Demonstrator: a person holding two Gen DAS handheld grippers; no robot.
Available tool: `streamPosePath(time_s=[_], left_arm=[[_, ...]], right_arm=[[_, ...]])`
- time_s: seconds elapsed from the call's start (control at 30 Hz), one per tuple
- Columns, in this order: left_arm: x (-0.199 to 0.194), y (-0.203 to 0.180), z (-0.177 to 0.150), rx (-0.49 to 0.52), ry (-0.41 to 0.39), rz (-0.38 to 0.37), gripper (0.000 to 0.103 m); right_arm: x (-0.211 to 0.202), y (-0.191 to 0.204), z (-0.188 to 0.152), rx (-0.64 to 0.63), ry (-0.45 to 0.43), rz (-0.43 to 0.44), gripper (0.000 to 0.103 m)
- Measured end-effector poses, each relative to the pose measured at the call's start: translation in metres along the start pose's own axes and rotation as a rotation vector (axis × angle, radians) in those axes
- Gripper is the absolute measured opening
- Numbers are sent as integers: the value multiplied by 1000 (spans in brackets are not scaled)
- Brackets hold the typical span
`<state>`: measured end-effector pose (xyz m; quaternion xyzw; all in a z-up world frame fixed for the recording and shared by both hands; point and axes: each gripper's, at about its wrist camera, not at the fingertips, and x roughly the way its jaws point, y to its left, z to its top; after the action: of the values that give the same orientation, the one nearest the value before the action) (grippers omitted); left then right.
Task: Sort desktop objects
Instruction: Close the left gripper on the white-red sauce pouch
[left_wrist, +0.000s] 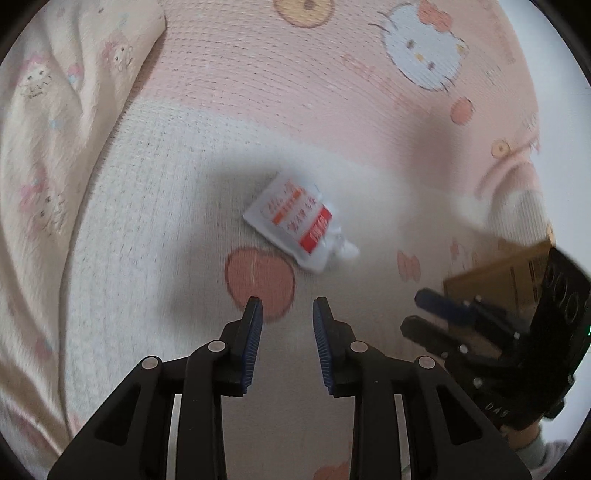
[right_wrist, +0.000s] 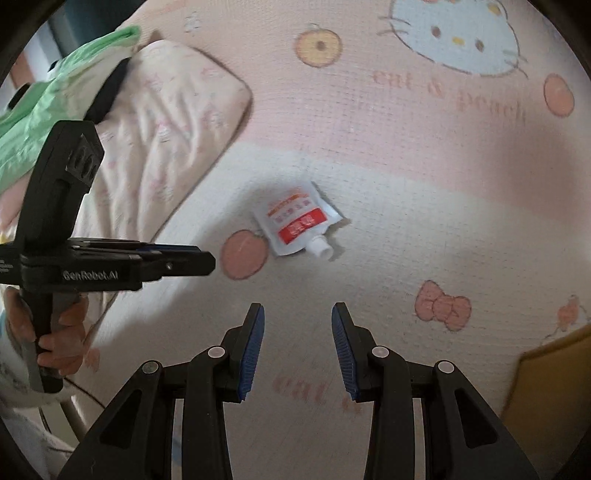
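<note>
Spouted pouch (left_wrist: 297, 219), light, soft and likely slick, lies flat on the printed mat (left_wrist: 155, 229) ahead of the empty, parted left gripper (left_wrist: 287, 308) in the left view, while the right view shows the right gripper (right_wrist: 297, 314) parted and empty, the stiff spout (right_wrist: 321, 249) offering the surest hold.

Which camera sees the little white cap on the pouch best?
The right wrist view. There the pouch lies sharp on the blanket, and its round white cap shows clearly, open end and all. In the left wrist view the same pouch is blurred, and the cap is only a smeared white blob.
</note>
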<state>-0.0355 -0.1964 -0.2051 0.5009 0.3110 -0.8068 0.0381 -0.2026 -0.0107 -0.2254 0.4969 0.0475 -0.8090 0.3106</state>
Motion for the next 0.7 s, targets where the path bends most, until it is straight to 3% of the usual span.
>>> streamPosePath(time_s=[0.13, 0.23, 0.5, 0.7], left_arm=[[13, 0, 18, -18, -12, 4, 33], [19, 3, 33, -33, -20, 9, 40], [34, 9, 69, -40, -34, 10, 43], [52, 11, 80, -50, 25, 13, 43]], right_arm=[[9, -18, 6, 80, -27, 10, 35], [16, -26, 12, 117, -32, 8, 35], [36, -37, 22, 205, -57, 34, 35], [52, -32, 22, 223, -48, 74, 35]])
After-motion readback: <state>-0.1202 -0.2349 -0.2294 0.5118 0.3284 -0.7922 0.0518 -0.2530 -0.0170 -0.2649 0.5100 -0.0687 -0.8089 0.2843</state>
